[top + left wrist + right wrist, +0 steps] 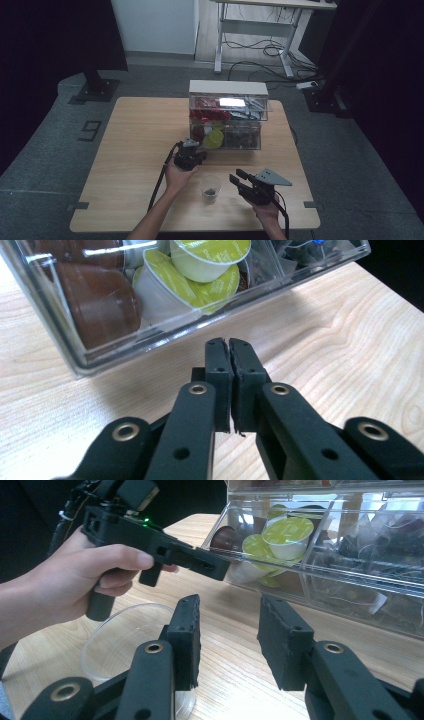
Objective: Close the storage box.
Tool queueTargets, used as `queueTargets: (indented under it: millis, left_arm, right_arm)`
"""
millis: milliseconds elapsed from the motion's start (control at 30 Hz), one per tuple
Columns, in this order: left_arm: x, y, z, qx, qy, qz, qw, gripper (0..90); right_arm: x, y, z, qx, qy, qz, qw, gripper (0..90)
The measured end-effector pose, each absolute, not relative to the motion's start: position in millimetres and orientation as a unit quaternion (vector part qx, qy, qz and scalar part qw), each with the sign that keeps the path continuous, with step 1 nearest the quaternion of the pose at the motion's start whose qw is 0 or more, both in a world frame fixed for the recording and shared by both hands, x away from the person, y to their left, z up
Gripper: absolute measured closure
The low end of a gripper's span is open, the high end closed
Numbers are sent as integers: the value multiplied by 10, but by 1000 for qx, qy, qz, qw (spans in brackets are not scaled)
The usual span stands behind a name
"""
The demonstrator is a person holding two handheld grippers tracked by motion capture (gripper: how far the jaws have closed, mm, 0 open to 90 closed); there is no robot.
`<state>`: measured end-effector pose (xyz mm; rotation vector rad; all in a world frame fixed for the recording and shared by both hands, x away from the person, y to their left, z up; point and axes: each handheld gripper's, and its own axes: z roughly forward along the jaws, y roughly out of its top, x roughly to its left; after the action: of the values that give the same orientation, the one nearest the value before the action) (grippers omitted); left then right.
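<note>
A clear drawer box [227, 90] stands at the table's far middle, and its lower drawer [75, 360] holds green-lidded capsules [210, 250] and brown capsules [100, 300]. My left gripper [230, 342] points at the drawer's front, a short way off it, shut with nothing between its pads. The same gripper [202, 156] lies just in front of the box's lower left corner. A clear plastic cup [210, 189] with something dark inside stands nearer the front edge. My right gripper [235, 175] hovers just right of the cup, open and empty. The cup [120, 630] is partly hidden behind its left jaw.
The drawers to the right [380, 545] hold dark packets and tea bags. The wooden table [135, 150] is bare on its left side. Beyond it are a desk frame [260, 30] with floor cables and a black stand [95, 85].
</note>
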<state>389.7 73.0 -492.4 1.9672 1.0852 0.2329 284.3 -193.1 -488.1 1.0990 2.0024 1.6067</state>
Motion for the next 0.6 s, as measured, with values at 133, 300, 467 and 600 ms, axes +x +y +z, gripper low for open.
queueTargets:
  millis: [133,300,467,600]
  left_arm:
    - [3843,828,-4909,786,430,105,431,779]
    - [3756,916,-4869,780,422,139,441,653]
    - [3675,1006,-4870,779,416,147,445,562]
    - [3559,1150,-4909,771,421,143,456,513]
  right_arm:
    - [2845,-1961,-4887,390,706,565,176,603]
    - [2864,-2011,-4896,398,701,565,176,603]
    - [2863,-2056,-4921,404,700,561,178,602]
    - [2870,-2119,-4959,412,700,556,177,594]
